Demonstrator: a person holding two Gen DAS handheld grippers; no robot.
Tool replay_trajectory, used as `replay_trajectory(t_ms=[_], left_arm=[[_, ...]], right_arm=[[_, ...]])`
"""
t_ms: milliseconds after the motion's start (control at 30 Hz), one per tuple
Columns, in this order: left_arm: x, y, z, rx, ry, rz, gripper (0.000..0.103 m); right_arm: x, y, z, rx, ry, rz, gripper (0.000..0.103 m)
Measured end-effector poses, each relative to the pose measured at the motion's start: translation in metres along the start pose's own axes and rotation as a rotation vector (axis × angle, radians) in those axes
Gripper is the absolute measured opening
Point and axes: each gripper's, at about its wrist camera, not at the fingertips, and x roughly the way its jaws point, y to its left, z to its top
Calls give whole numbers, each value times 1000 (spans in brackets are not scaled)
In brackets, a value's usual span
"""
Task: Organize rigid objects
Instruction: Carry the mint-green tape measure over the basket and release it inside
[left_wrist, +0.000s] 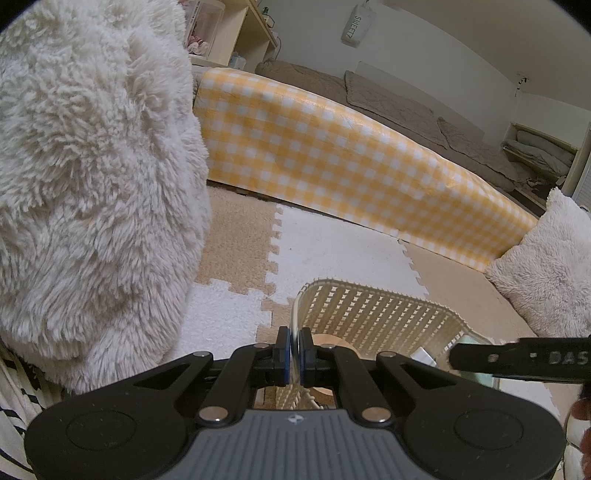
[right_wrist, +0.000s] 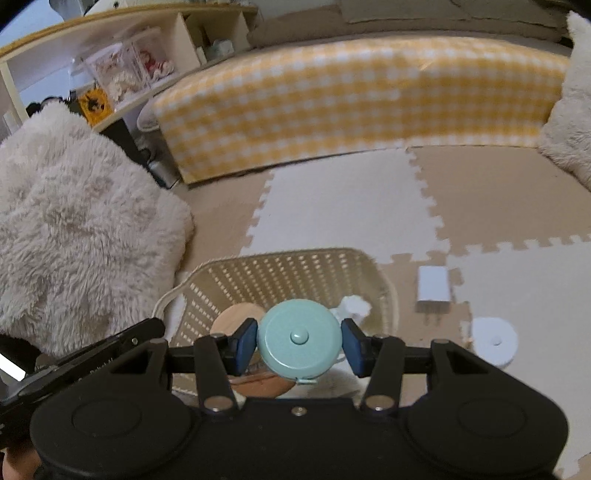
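Your right gripper (right_wrist: 299, 341) has its jaws pressed on a round mint-green tape measure (right_wrist: 300, 341), held above the near end of the perforated cream basket (right_wrist: 280, 273); your left gripper (left_wrist: 294, 356) is pinched tight on that basket's rim. You look to be mid-carry, so next bring the tape measure over the open basket, lower it and release. Counted: one tape measure in the jaws, one wooden disc (right_wrist: 236, 318) behind the left jaw in the basket, and, right of the jaws on the mat, one white charger block (right_wrist: 433, 290) and one white round spool (right_wrist: 494, 341).
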Motion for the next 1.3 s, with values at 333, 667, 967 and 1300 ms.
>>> replay_trajectory(t_ms=[333, 667, 967, 1300], left_arm=[[0, 0, -1, 1, 0, 0, 5], [1, -2, -3, 1, 1, 0, 5], [1, -2, -3, 1, 1, 0, 5], [1, -2, -2, 0, 2, 0, 5]], right_arm=[[34, 17, -6, -33, 101, -22, 50], [55, 22, -9, -55, 158, -52, 50], [54, 29, -10, -93, 186, -87, 51], [49, 30, -9, -91, 193, -84, 51]])
